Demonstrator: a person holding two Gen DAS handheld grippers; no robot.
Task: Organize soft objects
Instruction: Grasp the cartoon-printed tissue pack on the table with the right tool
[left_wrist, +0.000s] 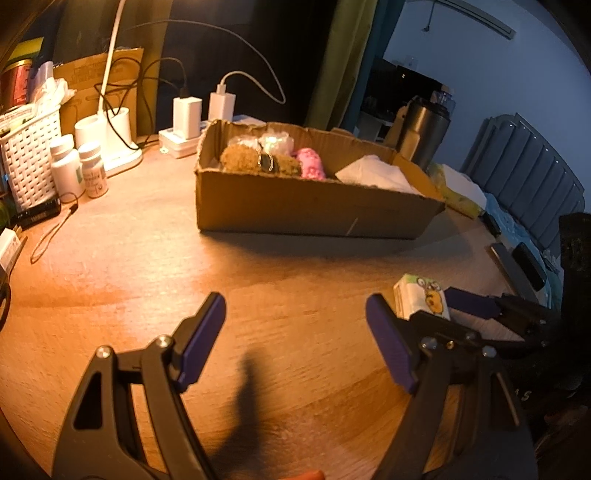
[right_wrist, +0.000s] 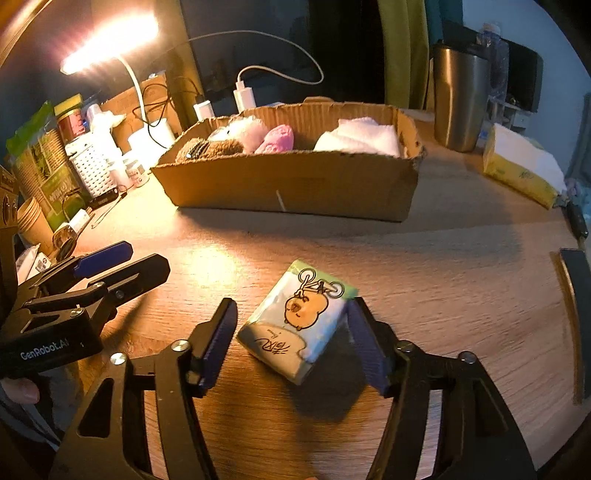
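A small tissue pack (right_wrist: 299, 321) with a cartoon animal on a bicycle lies tilted on the wooden table (right_wrist: 443, 280), between the fingers of my right gripper (right_wrist: 291, 306). The left pad (right_wrist: 218, 339) stands clear of it and the right pad (right_wrist: 365, 347) is at its corner, so the jaws are open. My left gripper (left_wrist: 295, 332) hangs open over bare table just left of the pack (left_wrist: 421, 299), with nothing between its fingers. Behind stands an open cardboard box (left_wrist: 314, 206) holding a brown plush (left_wrist: 255, 160), a pink plush (left_wrist: 312, 164) and a folded white cloth (left_wrist: 373, 173).
A lit desk lamp (right_wrist: 107, 40), chargers (left_wrist: 221, 105) with cables, pill bottles (left_wrist: 92, 170) and a white basket (left_wrist: 29, 162) crowd the back left. A steel tumbler (right_wrist: 458, 99) and a yellow tissue packet (right_wrist: 517, 170) stand right of the box. Dark flat objects (left_wrist: 517, 266) lie at the right table edge.
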